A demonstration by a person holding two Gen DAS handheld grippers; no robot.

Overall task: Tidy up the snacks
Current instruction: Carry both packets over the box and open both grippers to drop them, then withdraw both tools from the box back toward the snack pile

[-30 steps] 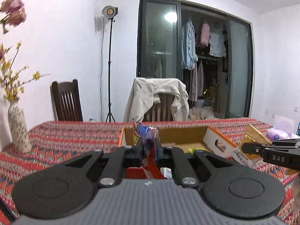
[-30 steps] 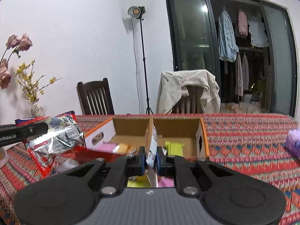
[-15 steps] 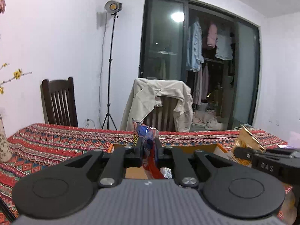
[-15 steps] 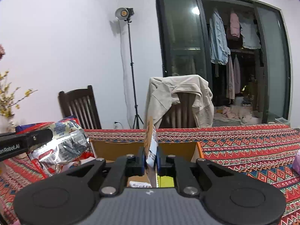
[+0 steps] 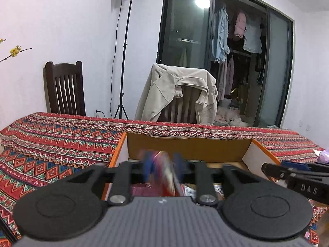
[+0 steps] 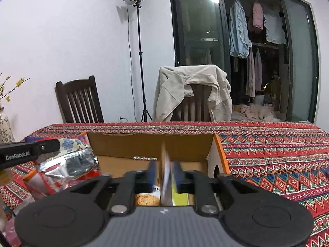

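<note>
An open cardboard box (image 5: 185, 146) (image 6: 127, 148) with orange rims sits on the patterned tablecloth. My left gripper (image 5: 161, 167) is open over the box's left part, and a red and blue snack bag (image 5: 166, 175), blurred, slips down between its fingers. The same bag (image 6: 70, 162) shows at the left of the right wrist view. My right gripper (image 6: 165, 171) is open over the box's right part, with a flat snack packet (image 6: 166, 177) loose between its fingers. Other snacks lie inside the box, among them a cookie pack (image 6: 147, 199).
A patterned tablecloth (image 5: 51, 140) covers the table. A chair with a beige jacket (image 5: 181, 94) stands behind the box, a dark wooden chair (image 5: 65, 88) at back left beside a light stand (image 5: 123, 61). A vase (image 6: 5, 127) stands at the far left.
Both grippers have dropped down over the box and opened. The snack bag and the flat packet are no longer clamped and slip down between the fingers.
</note>
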